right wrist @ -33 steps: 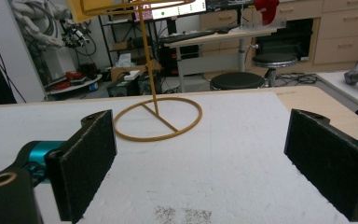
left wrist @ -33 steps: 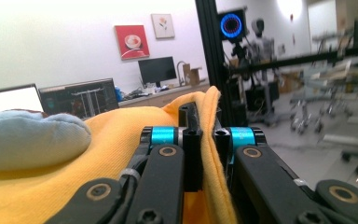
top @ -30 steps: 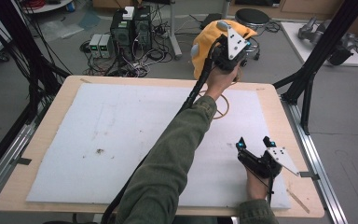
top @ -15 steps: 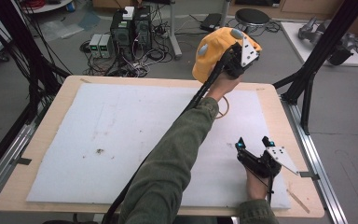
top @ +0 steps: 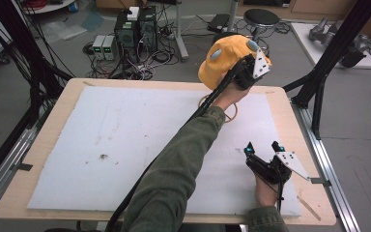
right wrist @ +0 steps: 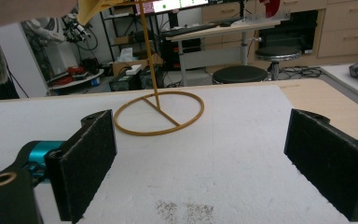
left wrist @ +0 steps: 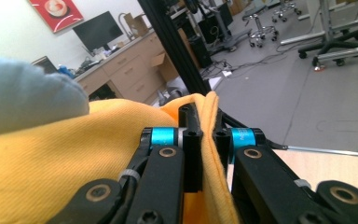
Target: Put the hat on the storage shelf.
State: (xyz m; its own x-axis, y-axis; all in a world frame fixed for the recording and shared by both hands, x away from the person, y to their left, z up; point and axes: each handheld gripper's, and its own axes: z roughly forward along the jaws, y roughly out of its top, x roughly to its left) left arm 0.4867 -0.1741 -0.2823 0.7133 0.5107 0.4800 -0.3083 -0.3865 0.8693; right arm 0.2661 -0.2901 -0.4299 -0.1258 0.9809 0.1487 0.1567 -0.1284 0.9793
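High view above table point(top: 53, 140), facing forward; gripper views close, level; ring stand point(right wrist: 158, 112) shared

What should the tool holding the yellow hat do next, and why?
Probably lower the soft yellow fabric cap a little further onto the top of the thin yellow stand with a ring base. The left tool is shut on the cap's edge, and the cap sits right above the stand's upright rod. The right tool waits open over the white foam mat.
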